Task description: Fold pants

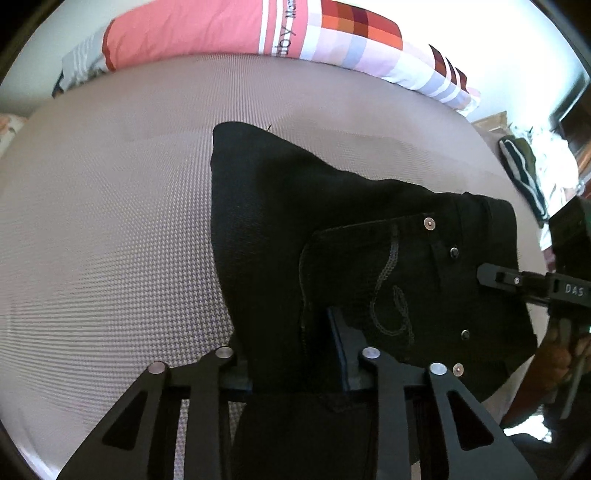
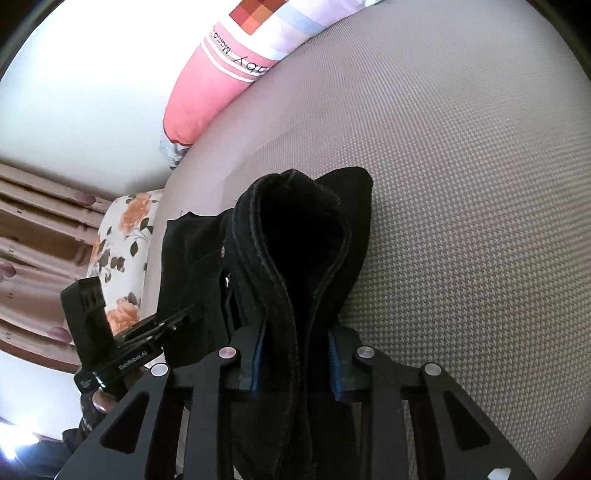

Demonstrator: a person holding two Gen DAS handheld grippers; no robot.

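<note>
The left gripper (image 1: 295, 363) is clamping black pants (image 1: 354, 236) at lower centre; the right gripper (image 2: 295, 363) is pinching their waistband. They are lying mid-frame on a grey bed (image 1: 110, 206), a pink pillow (image 1: 184, 33) bordering its upper edge.
</note>
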